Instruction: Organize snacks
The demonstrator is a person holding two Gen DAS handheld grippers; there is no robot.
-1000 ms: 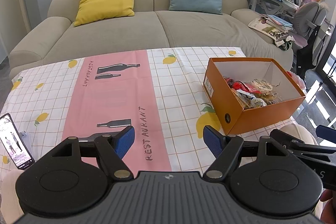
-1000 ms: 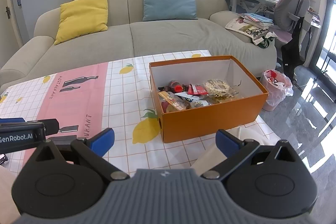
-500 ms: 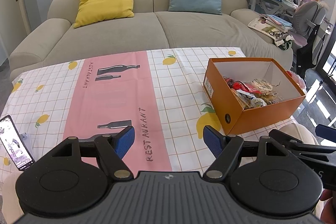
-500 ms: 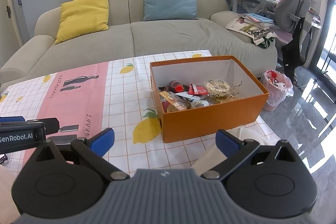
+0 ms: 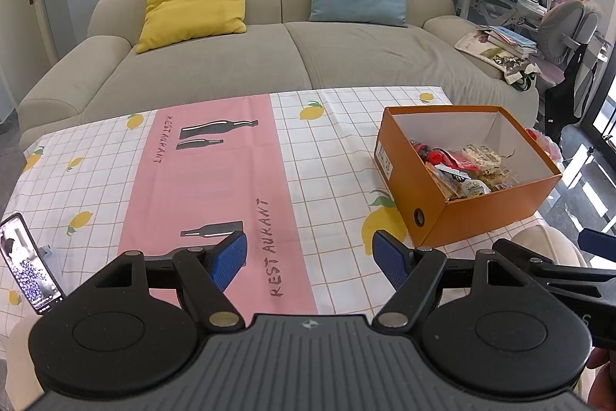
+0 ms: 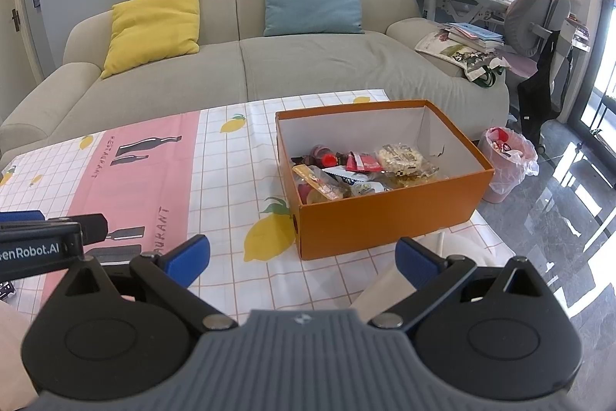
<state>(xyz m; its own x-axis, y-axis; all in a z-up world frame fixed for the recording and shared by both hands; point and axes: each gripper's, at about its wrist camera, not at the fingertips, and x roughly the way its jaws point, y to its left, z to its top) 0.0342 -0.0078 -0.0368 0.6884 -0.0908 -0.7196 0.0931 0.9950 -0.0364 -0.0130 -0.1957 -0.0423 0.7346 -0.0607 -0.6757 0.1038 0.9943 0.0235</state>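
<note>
Left of the box, the left gripper (image 5: 309, 259) hangs empty with jaws spread over the tablecloth (image 5: 215, 180), while the one orange box (image 6: 381, 218) of heaped snacks (image 6: 362, 172), too jumbled to count, sits just beyond the gaping, empty right gripper (image 6: 302, 257), its long side running left-right.

Left gripper (image 5: 310, 257) open, empty, above the tablecloth (image 5: 315, 156). Right of it: orange box (image 5: 489, 214) holding snacks (image 5: 462, 168). Phone (image 5: 29, 262) far left.
</note>
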